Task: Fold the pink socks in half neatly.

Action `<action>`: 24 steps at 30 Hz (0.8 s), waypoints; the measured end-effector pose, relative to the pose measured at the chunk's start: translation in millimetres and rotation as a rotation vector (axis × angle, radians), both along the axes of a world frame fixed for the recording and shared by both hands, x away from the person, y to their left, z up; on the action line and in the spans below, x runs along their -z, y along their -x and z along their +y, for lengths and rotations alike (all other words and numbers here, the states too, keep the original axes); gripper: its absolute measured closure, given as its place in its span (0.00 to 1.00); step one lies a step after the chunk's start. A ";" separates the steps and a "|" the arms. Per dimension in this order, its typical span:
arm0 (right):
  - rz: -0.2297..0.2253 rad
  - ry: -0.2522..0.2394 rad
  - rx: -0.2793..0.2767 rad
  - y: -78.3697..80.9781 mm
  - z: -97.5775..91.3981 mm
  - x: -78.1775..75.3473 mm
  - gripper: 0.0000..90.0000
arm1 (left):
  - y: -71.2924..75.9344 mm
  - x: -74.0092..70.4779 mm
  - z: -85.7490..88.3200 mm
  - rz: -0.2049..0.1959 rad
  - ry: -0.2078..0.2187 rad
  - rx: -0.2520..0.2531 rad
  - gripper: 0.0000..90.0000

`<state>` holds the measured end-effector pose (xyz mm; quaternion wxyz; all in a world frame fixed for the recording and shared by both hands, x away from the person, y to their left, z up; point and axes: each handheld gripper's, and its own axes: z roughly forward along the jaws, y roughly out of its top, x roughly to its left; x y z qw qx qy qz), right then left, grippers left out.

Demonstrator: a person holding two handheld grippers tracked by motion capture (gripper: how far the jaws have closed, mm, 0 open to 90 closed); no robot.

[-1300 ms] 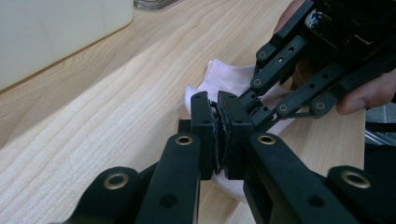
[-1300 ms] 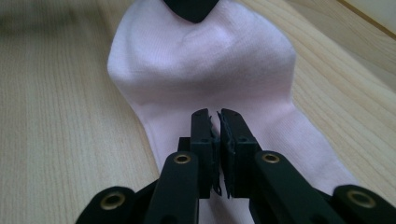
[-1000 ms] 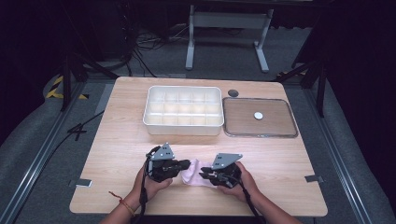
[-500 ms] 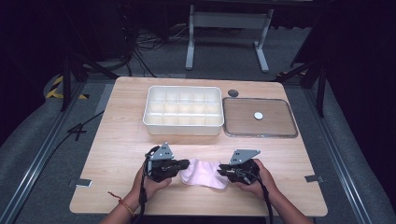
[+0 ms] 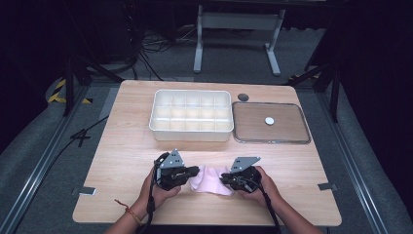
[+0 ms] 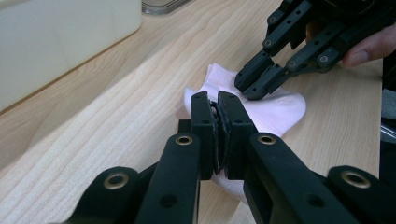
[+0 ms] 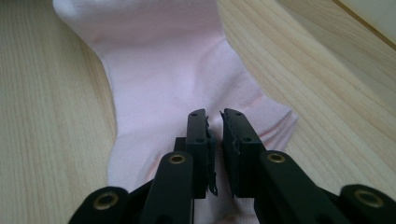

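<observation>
Item: 1 pink sock, flat on the table at its near edge, long axis left to right, lying between the 2 grippers. Left gripper: jaws pressed together on the sock's left end. Right gripper: jaws narrow, a slim gap showing, tips over the sock's right end; grip on fabric cannot be told. Far side: 1 white divided bin, compartments apparently empty; to its right, 1 shallow tray holding 1 small white disc.
</observation>
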<state>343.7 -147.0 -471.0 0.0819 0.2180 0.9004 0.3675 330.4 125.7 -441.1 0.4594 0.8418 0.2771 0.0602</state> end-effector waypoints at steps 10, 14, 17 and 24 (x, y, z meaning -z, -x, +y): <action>-0.005 -0.005 -0.002 -2.0 8.3 0.6 0.90 | -0.9 -4.1 -2.1 -0.010 -0.022 0.003 0.95; -0.010 -0.001 -0.008 -2.3 10.6 0.4 0.90 | -0.6 -5.2 -2.1 -0.015 -0.037 0.007 0.95; -0.013 -0.002 -0.007 -2.6 11.2 0.7 0.91 | -2.1 -6.8 -3.9 -0.014 -0.036 0.011 0.95; -0.012 -0.026 -0.004 -2.3 7.5 -3.7 0.90 | -2.4 -6.2 -8.3 -0.012 -0.049 0.007 0.95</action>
